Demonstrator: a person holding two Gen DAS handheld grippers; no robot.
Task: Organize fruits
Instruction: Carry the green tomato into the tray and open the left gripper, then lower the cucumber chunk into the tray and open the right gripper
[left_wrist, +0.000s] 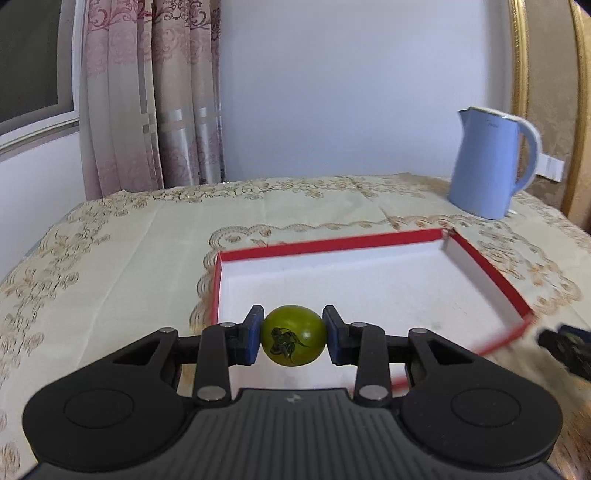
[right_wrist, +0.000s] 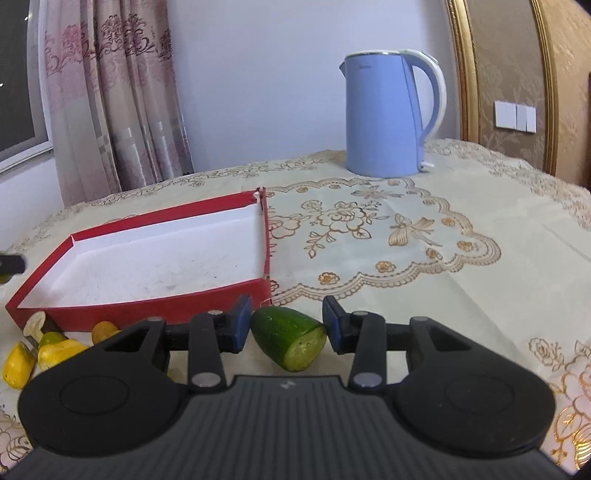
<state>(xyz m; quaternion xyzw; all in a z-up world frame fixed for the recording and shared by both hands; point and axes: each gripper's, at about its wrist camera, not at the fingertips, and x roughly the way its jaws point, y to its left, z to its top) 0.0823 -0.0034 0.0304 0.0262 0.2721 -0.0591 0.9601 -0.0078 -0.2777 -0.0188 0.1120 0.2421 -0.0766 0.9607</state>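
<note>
My left gripper (left_wrist: 293, 335) is shut on a round green tomato (left_wrist: 293, 335) and holds it above the near edge of a shallow red box (left_wrist: 332, 245) with a white inside. In the right wrist view my right gripper (right_wrist: 286, 328) is open around a cut green cucumber piece (right_wrist: 290, 336) that lies on the tablecloth just in front of the red box's (right_wrist: 155, 308) near right corner. The right pad touches the cucumber's cut end; the left pad stands a little apart. The box holds nothing.
A blue electric kettle (right_wrist: 388, 114) stands at the back of the table; it also shows in the left wrist view (left_wrist: 487, 162). Several yellow and orange fruit pieces (right_wrist: 44, 350) lie left of the box's front wall. A curtain (right_wrist: 110, 99) hangs behind.
</note>
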